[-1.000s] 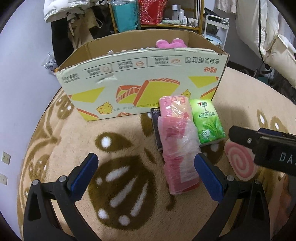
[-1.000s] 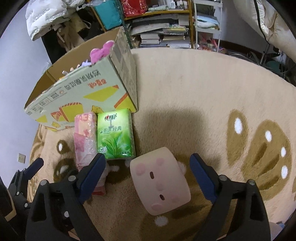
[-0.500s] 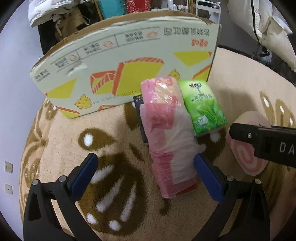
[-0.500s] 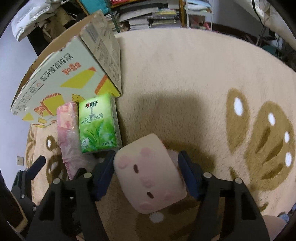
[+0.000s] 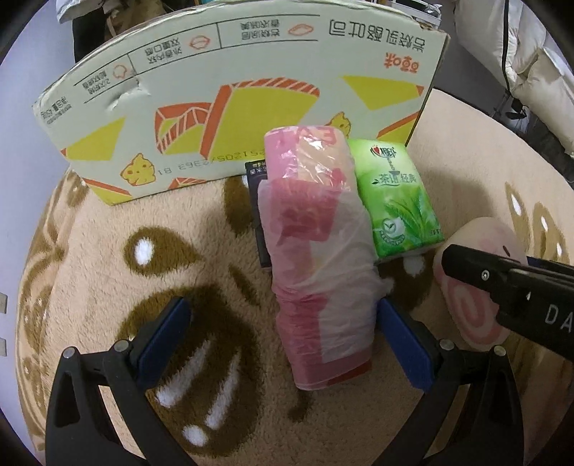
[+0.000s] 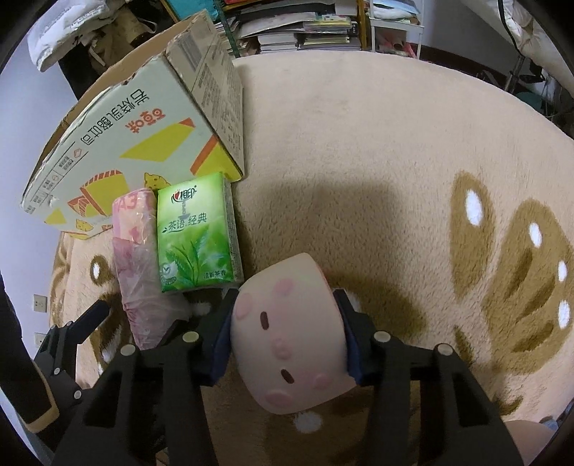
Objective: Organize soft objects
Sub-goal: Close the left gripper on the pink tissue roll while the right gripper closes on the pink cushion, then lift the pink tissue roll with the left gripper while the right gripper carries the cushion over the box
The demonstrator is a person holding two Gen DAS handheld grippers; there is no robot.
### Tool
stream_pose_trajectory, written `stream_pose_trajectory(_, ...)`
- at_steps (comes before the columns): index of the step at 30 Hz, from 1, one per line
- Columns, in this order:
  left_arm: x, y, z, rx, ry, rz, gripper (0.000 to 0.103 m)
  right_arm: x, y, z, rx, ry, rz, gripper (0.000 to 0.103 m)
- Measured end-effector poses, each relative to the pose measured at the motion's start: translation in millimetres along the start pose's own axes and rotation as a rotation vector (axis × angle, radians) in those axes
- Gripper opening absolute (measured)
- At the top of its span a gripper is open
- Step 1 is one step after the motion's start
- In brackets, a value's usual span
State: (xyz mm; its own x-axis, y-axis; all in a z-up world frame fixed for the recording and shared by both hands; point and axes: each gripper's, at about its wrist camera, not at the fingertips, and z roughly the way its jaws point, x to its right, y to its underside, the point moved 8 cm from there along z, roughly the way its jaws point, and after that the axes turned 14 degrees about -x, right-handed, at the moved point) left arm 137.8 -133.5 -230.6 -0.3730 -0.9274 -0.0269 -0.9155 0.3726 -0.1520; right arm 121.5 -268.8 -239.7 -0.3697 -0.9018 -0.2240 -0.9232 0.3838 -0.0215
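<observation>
A pink plastic-wrapped soft pack (image 5: 319,258) lies on the rug in front of a cardboard box (image 5: 229,93). My left gripper (image 5: 283,333) is open, its blue pads on either side of the pack's near end; the right pad looks close to or touching it. A green tissue pack (image 5: 394,200) lies beside it on the right. My right gripper (image 6: 285,335) is shut on a pink swirl-roll plush (image 6: 290,333) on the rug; the plush also shows in the left wrist view (image 5: 477,272). The green pack (image 6: 195,233) and the pink pack (image 6: 138,265) lie to its left.
A dark flat item (image 5: 258,215) lies under the pink pack. The cardboard box (image 6: 143,122) stands at the rug's far left. A bookshelf with stacked books (image 6: 305,25) is behind. The beige rug (image 6: 394,161) stretches to the right.
My right gripper has closed on the swirl-roll plush. My left gripper has moved forward, so the pink pack now sits between its open pads and the box looms closer.
</observation>
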Motion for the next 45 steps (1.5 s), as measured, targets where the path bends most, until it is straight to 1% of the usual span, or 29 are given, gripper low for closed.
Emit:
stream_pose_trajectory(3, -0.4, -0.4, 1.9, -0.001, -0.017, 0.005, 0.099, 5.8, -0.5, -2.3, 0.0, 0.004, -0.008, 0.054)
stream_pose_trajectory(5, -0.7, -0.6, 3.5, -0.002, -0.035, 0.008, 0.099, 2.8, 0.8, -3.2, -0.001, 0.005, -0.021, 0.052)
stream_pose_trajectory(7, 4.2, -3.0, 3.6, -0.003, -0.034, 0.013, 0.09, 0.3, 1.7, -4.9, 0.003, 0.011, -0.037, 0.048)
stream_pose_trajectory(8, 7.1, -3.6, 4.7, -0.009, -0.026, 0.014, 0.087, -1.7, 2.3, -5.7, 0.007, 0.013, -0.043, 0.047)
stream_pose_trajectory(9, 13.3, -6.9, 4.9, -0.015, -0.021, 0.014, 0.082, -3.3, 2.8, -6.9, 0.011, 0.014, -0.048, 0.046)
stream_pose_trajectory(11, 19.3, -7.9, 5.2, -0.014, -0.025, 0.017, 0.076, -11.2, 4.1, -6.6, 0.018, 0.021, -0.058, 0.046)
stream_pose_trajectory(12, 22.0, -8.2, 5.3, -0.011, -0.029, 0.02, 0.072, -12.3, 4.3, -7.0, 0.021, 0.022, -0.066, 0.046)
stream_pose_trajectory(13, 25.9, -8.2, 5.0, -0.009, -0.026, 0.025, 0.063, -13.5, 5.6, -7.9, 0.024, 0.025, -0.07, 0.046)
stream_pose_trajectory(14, 32.8, -7.4, 3.0, -0.007, -0.018, 0.036, 0.057, -14.4, 6.4, -8.4, 0.027, 0.027, -0.072, 0.046)
stream_pose_trajectory(15, 38.5, -7.8, 2.2, -0.005, -0.013, 0.06, 0.047, -14.8, 6.6, -8.6, 0.028, 0.024, -0.073, 0.046)
stream_pose_trajectory(18, 50.3, -7.9, 0.7, -0.003, -0.019, 0.074, 0.045, -14.9, 4.7, -8.8, 0.032, 0.006, -0.074, 0.045)
stream_pose_trajectory(22, 45.2, -3.2, -3.3, 0.0, 0.029, 0.029, 0.042, -25.8, 6.5, -12.7, 0.059, 0.006, -0.107, 0.042)
stream_pose_trajectory(24, 43.1, -1.7, -7.9, 0.012, 0.041, 0.025, 0.04, -31.9, 7.9, -16.6, 0.076, -0.003, -0.126, 0.041)
stream_pose_trajectory(26, 43.0, -0.3, -15.5, 0.028, 0.044, 0.029, 0.037, -33.8, 8.1, -17.7, 0.085, 0.005, -0.143, 0.039)
stream_pose_trajectory(27, 42.5, 0.1, -18.4, 0.035, 0.043, 0.031, 0.033, -36.5, 9.1, -18.0, 0.089, 0.007, -0.152, 0.039)
stream_pose_trajectory(28, 41.8, 0.8, -21.9, 0.041, 0.043, 0.034, 0.026, -38.6, 10.6, -19.1, 0.094, 0.012, -0.157, 0.039)
stream_pose_trajectory(31, 41.4, 4.5, -29.8, 0.055, 0.064, 0.033, 0.018, -40.5, 10.9, -24.1, 0.121, 0.018, -0.167, 0.039)
stream_pose_trajectory(33, 41.2, 8.8, -35.1, 0.063, 0.078, 0.029, 0.017, -39.0, 10.3, -27.2, 0.133, 0.019, -0.168, 0.039)
stream_pose_trajectory(37, 32.5, 14.2, -43.7, 0.081, 0.073, 0.011, 0.017, -34.4, 9.9, -36.0, 0.164, 0.017, -0.159, 0.039)
stream_pose_trajectory(42, 16.1, 20.4, -61.9, 0.129, 0.026, -0.007, 0.017, -33.5, 9.3, -54.7, 0.231, 0.02, -0.157, 0.039)
stream_pose_trajectory(44, -5.6, 30.2, -76.6, 0.152, 0.005, -0.027, 0.017, -34.7, 8.3, -64.5, 0.262, 0.006, -0.17, 0.039)
stream_pose_trajectory(45, -9.7, 32.4, -81.8, 0.163, -0.003, -0.041, 0.017, -36.1, 8.2, -68.5, 0.276, 0.01, -0.177, 0.038)
